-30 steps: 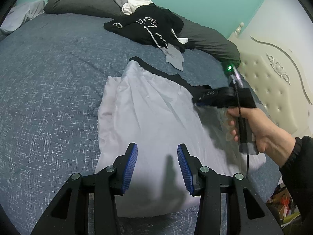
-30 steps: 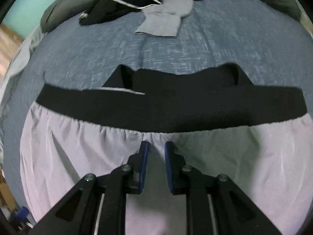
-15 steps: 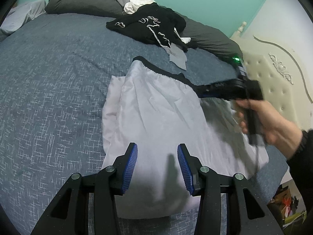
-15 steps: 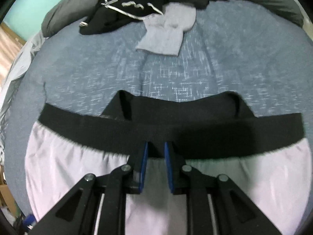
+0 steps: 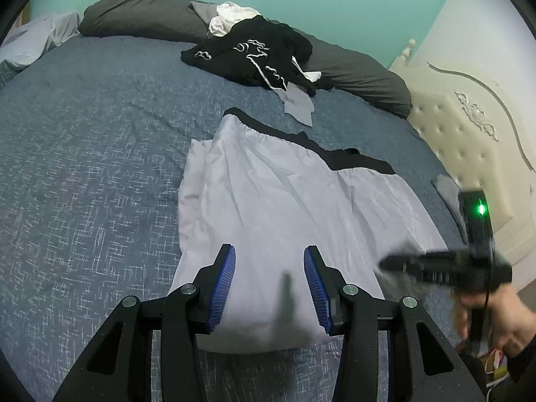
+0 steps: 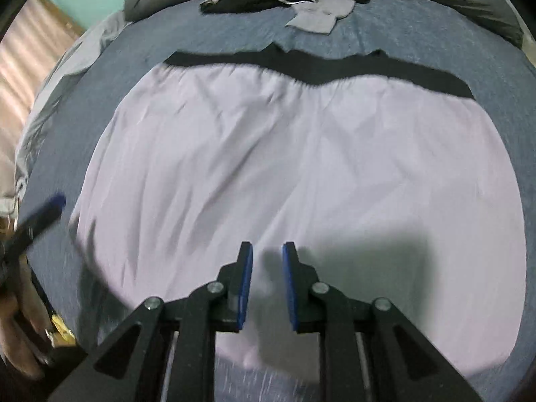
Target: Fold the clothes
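Pale lilac shorts [image 5: 274, 194] [image 6: 284, 154] with a black waistband [image 5: 351, 160] [image 6: 335, 70] lie flat on the blue bed cover [image 5: 83, 134], waistband at the far side. My left gripper [image 5: 269, 251] hovers open over the near hem with nothing between its blue pads. In the right wrist view it shows blurred at the left edge [image 6: 50, 207]. My right gripper [image 6: 267, 248] hangs over the near part of the shorts, jaws only narrowly apart and empty. A hand holds it, blurred, at the right of the shorts [image 5: 388, 263].
A heap of black clothes [image 5: 254, 57] with a white piece lies at the far side, a small grey cloth [image 5: 298, 104] beside it. Dark grey pillows [image 5: 144, 16] line the back. A cream padded headboard [image 5: 469, 134] stands to the right.
My right gripper has drawn back from the black waistband towards the near hem, still narrowly apart and empty. The left gripper and the shorts have stayed put.
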A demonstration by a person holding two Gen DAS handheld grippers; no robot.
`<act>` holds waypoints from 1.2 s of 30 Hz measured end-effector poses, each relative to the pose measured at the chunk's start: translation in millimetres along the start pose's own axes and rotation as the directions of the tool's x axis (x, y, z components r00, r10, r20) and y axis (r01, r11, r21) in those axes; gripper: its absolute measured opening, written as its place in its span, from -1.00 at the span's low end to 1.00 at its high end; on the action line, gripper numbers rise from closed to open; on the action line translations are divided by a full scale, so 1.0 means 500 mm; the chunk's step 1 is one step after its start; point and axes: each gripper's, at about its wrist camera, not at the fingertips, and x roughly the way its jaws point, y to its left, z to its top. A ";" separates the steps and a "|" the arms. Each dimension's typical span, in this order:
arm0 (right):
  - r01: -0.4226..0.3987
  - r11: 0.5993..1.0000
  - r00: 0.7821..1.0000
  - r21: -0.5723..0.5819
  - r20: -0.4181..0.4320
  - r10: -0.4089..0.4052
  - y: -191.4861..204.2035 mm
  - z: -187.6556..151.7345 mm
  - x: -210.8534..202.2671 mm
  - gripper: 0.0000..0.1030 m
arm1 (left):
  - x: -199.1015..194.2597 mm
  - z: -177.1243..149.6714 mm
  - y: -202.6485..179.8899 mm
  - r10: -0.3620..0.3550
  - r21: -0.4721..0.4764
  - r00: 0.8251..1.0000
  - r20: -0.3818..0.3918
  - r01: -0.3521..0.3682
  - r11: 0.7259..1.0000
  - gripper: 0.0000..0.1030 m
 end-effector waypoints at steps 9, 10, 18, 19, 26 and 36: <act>0.002 1.000 0.998 -0.004 -0.056 -0.002 0.010 -0.102 0.013 -0.66 | -0.004 -0.001 -0.010 0.012 0.020 1.000 0.000 -0.012 1.000 -0.10; 0.001 1.000 0.999 -0.008 -0.051 -0.001 0.011 -0.106 0.005 -0.67 | -0.003 -0.001 -0.010 0.014 0.019 1.000 -0.002 -0.014 1.000 -0.10; 0.016 0.998 0.997 -0.053 -0.074 -0.020 0.029 -0.149 0.013 -0.67 | -0.004 -0.001 -0.003 0.024 0.011 1.000 -0.004 -0.024 1.000 -0.10; 0.019 0.998 0.997 -0.057 -0.068 -0.023 0.032 -0.150 0.012 -0.67 | -0.004 0.000 -0.003 0.026 0.011 1.000 -0.004 -0.026 1.000 -0.10; 0.013 0.997 0.998 -0.078 -0.061 -0.018 0.034 -0.158 0.004 -0.67 | -0.012 0.003 0.000 0.029 0.002 1.000 0.003 -0.029 1.000 -0.10; -0.077 0.993 0.977 0.092 0.203 0.057 -0.060 -0.194 -0.121 -0.67 | -0.048 -0.002 0.025 0.022 -0.081 1.000 0.012 -0.021 0.997 0.09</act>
